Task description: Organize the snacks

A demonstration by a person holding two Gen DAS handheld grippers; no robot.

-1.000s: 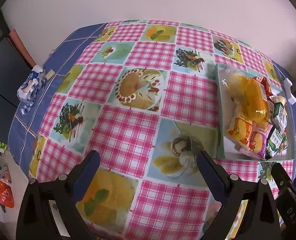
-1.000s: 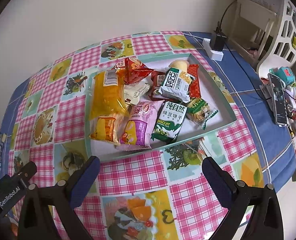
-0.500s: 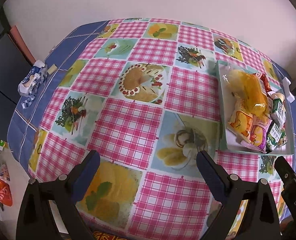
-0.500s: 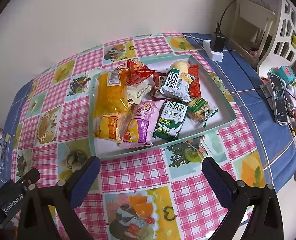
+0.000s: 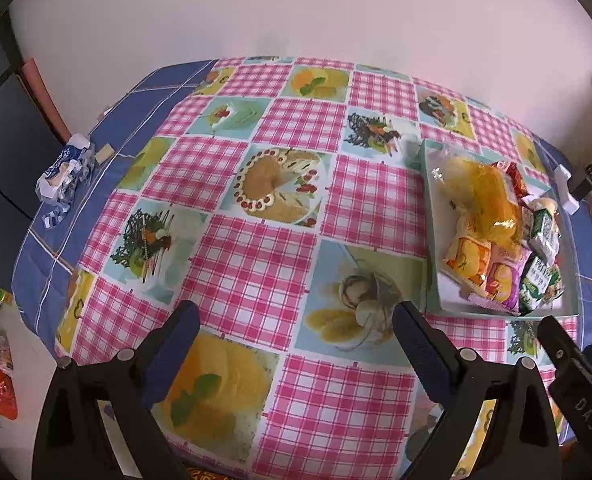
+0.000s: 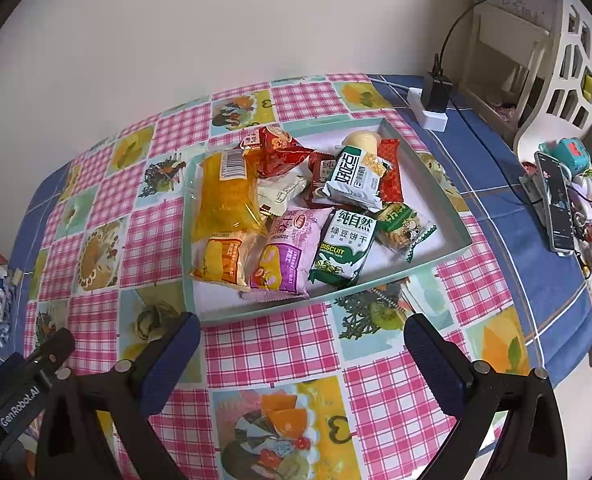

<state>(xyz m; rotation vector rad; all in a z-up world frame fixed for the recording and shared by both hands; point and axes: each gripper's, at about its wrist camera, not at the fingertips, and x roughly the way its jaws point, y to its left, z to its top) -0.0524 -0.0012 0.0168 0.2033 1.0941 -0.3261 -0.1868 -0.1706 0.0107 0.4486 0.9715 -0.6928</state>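
Left wrist view
Left gripper: spread wide, nothing between the jaws, hovering over bare tablecloth near the front edge of the table.
Tray: ahead and well off to the right of this claw, long axis running away from the camera.
Snacks: heaped inside the tray, yellow bag uppermost, smaller packets crowded at its near end.
Far left edge: crumpled blue-and-white wrapper on the blue border, well apart from everything else.
Lower right corner: black body of the other tool visible, closer to the tray than this claw.

Right wrist view
Right gripper: spread wide, empty, aimed straight at the tray.
Tray position: directly ahead, its near rim just beyond the fingertips.
Contents: yellow bag at left with its long axis pointing away; pink packet and green biscuit packet side by side at the near rim, also lengthwise; red wrappers and a white-and-green packet further back.
Off to the right: phone and clutter on the blue border, charger block by the wall.

Judgement
Nearer arm: right, squarely lined up; pink or green packet likely first within reach, gripped across the short width.
Progress: everything already sits in the tray, so possibly sorting or nearly finished; cannot tell which.
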